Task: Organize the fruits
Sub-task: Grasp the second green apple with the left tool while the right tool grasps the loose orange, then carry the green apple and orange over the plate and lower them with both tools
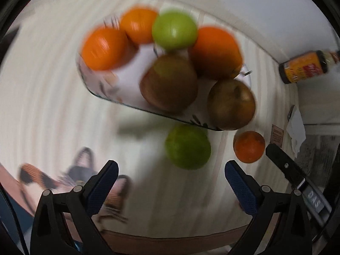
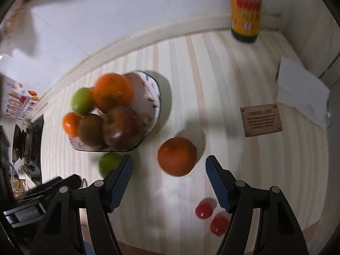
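Note:
A patterned plate (image 1: pixel 102 93) on the striped tablecloth holds oranges (image 1: pixel 104 47), a green apple (image 1: pixel 174 29) and brownish-red apples (image 1: pixel 170 85). A loose green apple (image 1: pixel 188 146) lies just in front of the plate, ahead of my left gripper (image 1: pixel 171 163), which is open and empty. A loose orange (image 2: pixel 177 156) lies on the cloth right of the plate (image 2: pixel 153 97). It sits between the fingertips of my right gripper (image 2: pixel 169 157), with gaps at both pads. The view is blurred.
A dark bottle with a yellow label (image 2: pixel 245 8) stands at the back. A brown plaque (image 2: pixel 262 120) and white paper (image 2: pixel 301 87) lie to the right. Two small red fruits (image 2: pixel 204 210) sit near the table's front edge.

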Demonstrator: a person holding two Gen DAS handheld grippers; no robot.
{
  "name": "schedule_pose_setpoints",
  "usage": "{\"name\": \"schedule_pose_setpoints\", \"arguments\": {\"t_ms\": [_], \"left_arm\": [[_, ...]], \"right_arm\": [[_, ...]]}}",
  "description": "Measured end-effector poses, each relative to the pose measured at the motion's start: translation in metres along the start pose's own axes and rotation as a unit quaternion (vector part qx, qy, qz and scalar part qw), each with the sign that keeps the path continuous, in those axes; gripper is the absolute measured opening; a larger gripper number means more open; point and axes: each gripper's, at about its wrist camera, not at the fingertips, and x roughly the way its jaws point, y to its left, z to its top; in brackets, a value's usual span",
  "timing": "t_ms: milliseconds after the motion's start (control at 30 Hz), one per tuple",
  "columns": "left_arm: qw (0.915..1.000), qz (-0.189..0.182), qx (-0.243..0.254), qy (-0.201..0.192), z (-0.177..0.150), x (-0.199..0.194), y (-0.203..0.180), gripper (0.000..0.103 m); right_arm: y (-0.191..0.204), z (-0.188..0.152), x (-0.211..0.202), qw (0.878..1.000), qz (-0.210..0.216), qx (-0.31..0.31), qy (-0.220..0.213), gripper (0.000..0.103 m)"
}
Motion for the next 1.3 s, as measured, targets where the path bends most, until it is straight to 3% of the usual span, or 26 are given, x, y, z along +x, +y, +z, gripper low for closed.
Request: {"name": "schedule_pose_setpoints", "arguments": {"t_ms": [167, 267, 333, 533, 600, 667, 933, 1067, 1300], "left_arm": [[0.9996, -0.015, -0.014, 0.017, 0.005, 0.027, -0.004, 0.1], [0.9994, -0.023, -0.014, 0.023, 0.006, 0.037, -0.008, 0.082], [0.9993, -0.026, -0.008, 0.024, 0.009, 0.042, -0.011, 0.059], [0.9995, -0.008, 0.028, 0.008, 0.003, 0.042, -0.016, 0.059], [0.999, 0.01, 0.044, 0.002, -0.004, 0.038, -0.01, 0.059], [0.9976, 0.03, 0.062, 0.002, -0.015, 0.03, 0.005, 0.059], [0.9911, 0.089, 0.098, 0.006, -0.044, 0.012, 0.053, 0.059], [0.9949, 0.072, 0.071, 0.009, -0.042, 0.015, 0.07, 0.059], [0.9957, 0.064, 0.066, -0.007, -0.037, 0.012, 0.072, 0.059]], "right_arm": [[-0.004, 0.008, 0.02, 1.0, -0.008, -0.012, 0.018, 0.073], [-0.006, 0.012, 0.029, 0.999, -0.01, -0.013, 0.028, 0.073], [-0.005, 0.014, 0.037, 0.999, -0.005, -0.015, 0.039, 0.073], [0.0, 0.016, 0.062, 0.997, 0.014, -0.016, 0.07, 0.073], [0.004, 0.014, 0.069, 0.997, 0.004, -0.029, 0.073, 0.059], [0.01, 0.009, 0.067, 0.997, -0.005, -0.037, 0.071, 0.059], [0.06, -0.049, 0.064, 0.988, 0.04, -0.099, 0.112, 0.059], [0.077, -0.069, 0.072, 0.986, 0.036, -0.111, 0.117, 0.059], [0.086, -0.085, 0.077, 0.987, 0.027, -0.105, 0.118, 0.059]]}}
